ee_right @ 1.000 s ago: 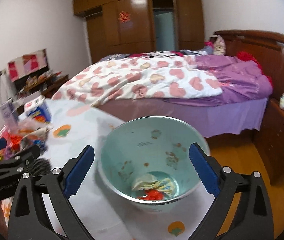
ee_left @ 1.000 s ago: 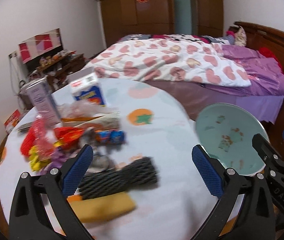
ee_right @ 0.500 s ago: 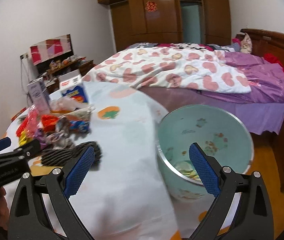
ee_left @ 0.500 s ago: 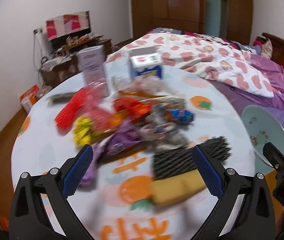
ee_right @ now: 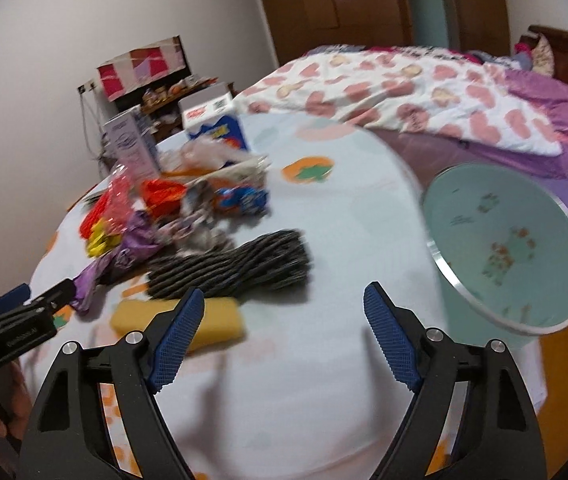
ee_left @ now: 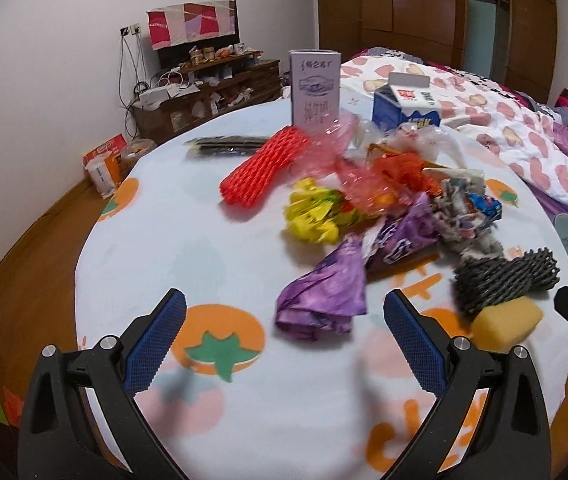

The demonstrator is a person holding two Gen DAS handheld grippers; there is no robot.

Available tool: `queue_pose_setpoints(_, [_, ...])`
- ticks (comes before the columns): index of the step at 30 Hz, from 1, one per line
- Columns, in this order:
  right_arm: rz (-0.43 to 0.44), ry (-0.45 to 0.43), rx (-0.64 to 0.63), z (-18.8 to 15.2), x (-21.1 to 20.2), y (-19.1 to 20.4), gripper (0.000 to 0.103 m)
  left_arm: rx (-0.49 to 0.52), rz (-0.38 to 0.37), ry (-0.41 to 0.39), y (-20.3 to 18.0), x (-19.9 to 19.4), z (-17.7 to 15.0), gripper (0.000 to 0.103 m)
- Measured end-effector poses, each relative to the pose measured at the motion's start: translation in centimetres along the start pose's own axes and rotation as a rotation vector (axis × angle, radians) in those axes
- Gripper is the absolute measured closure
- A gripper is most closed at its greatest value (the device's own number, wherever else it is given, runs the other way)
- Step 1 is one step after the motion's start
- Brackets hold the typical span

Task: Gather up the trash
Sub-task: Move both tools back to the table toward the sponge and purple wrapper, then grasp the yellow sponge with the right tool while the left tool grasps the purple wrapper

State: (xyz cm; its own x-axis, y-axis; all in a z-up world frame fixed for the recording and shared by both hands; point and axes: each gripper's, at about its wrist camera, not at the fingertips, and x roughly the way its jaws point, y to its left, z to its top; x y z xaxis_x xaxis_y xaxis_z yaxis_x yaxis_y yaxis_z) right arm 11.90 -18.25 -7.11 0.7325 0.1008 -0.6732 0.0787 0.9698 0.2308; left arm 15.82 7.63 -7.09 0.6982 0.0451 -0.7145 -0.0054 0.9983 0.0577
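A heap of trash lies on the round table (ee_left: 212, 264): a purple wrapper (ee_left: 324, 292), a yellow wrapper (ee_left: 314, 216), a red foam net (ee_left: 264, 168), a black foam net (ee_left: 504, 280) and a yellow sponge (ee_left: 508, 322). My left gripper (ee_left: 284, 344) is open and empty, just short of the purple wrapper. My right gripper (ee_right: 284, 336) is open and empty above the cloth, near the yellow sponge (ee_right: 180, 320) and black net (ee_right: 232, 268). The pale green bin (ee_right: 512, 268) stands beside the table to the right.
Two cartons (ee_left: 316, 88) (ee_left: 406, 106) stand at the table's far side. A bed with a heart-print quilt (ee_right: 404, 88) lies behind the bin. A cluttered wooden shelf (ee_left: 204, 84) is against the left wall. A box (ee_left: 104, 164) sits on the floor.
Both grippers have swung left, away from the bin and toward the trash heap. The left one now faces the purple wrapper; the bin has slid to the right edge of the right view.
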Motion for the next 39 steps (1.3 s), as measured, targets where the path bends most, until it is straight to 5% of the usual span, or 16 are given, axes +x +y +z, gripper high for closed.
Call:
queue_pose_setpoints(7, [0.063,0.075,-0.007,-0.5,2.4,3.1,0.020,-0.001,-0.010,0.009,0.3,0.3,-0.4,0.006])
queue_pose_setpoints(10, [0.115,0.112,-0.016,-0.7,3.2,3.9,0.032,0.005,-0.007,0.003,0.4,0.5,-0.4,0.006])
queue_pose_setpoints(13, [0.143,0.103,-0.036,-1.1,3.1,4.3,0.057,0.008,-0.004,-0.002,0.5,0.7,-0.2,0.006])
queue_pose_setpoints(20, [0.206,0.081,-0.032,-0.9,2.0,4.3,0.079,0.003,-0.034,0.023,-0.3,2.4,0.6,0.007])
queue_pose_setpoints(22, [0.218,0.057,-0.036,-0.7,1.3,4.3,0.083,0.002,-0.040,0.032,-0.7,2.8,0.7,0.011])
queue_pose_setpoints(30, [0.206,-0.040,-0.036,-0.2,-1.5,3.3,0.084,0.009,-0.099,0.090,-1.9,4.2,0.5,0.059])
queue_pose_setpoints(39, [0.184,-0.061,0.012,0.0,-2.2,1.7,0.084,0.040,-0.107,0.031,-2.1,2.3,0.2,0.069])
